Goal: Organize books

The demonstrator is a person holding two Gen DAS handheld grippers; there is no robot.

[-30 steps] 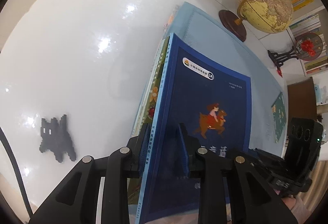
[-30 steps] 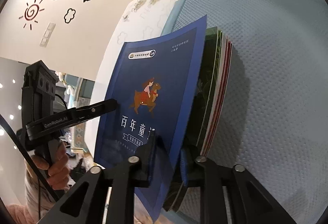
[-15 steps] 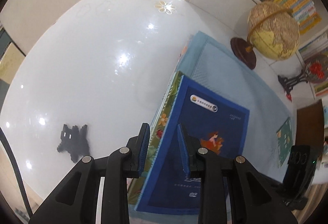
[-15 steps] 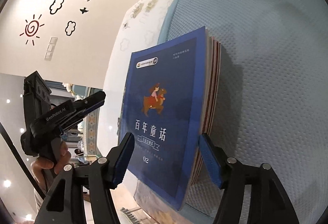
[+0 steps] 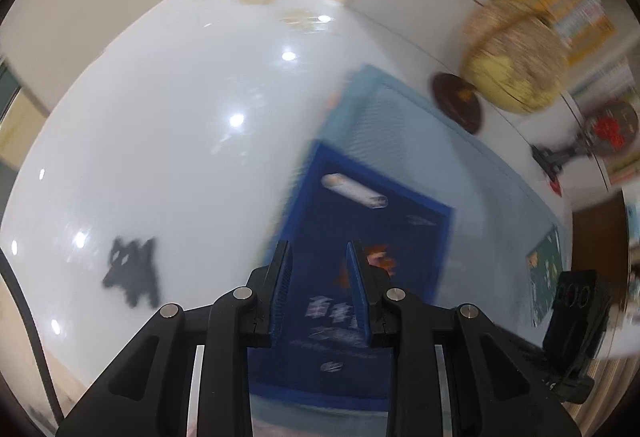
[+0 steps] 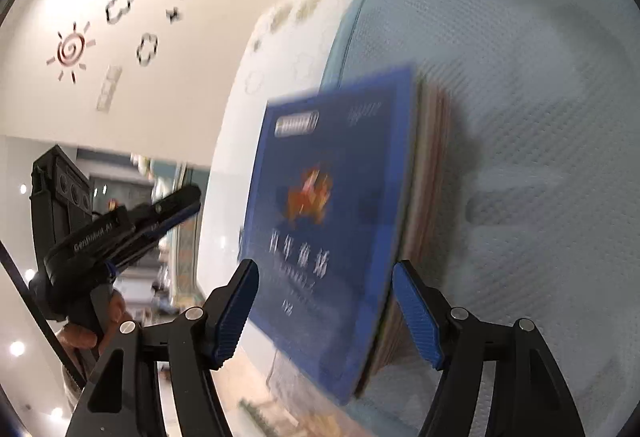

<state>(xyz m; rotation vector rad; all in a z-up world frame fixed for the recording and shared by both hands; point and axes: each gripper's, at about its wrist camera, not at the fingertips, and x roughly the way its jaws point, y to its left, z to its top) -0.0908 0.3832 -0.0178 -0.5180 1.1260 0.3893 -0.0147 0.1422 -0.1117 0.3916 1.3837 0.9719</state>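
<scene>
The stack of books [image 6: 430,173] lies flat on the blue mat [image 6: 520,85], the dark blue book [image 5: 372,233] on top with its cover up and the other books' page edges showing along one side beneath it. Around the mat is the glossy white table [image 5: 168,141]; beyond the mat's far edge stands the globe [image 5: 516,57] on its brown base. The right gripper [image 6: 326,309] hovers at the near end of the stack with its jaws opening wide, the stack's end showing between the blue pads [image 6: 416,313] but apart from both. The left gripper [image 5: 318,293] is above the stack with its jaws narrowly parted and nothing between them. A hand [image 6: 92,333] holds its handle off the mat's side.
</scene>
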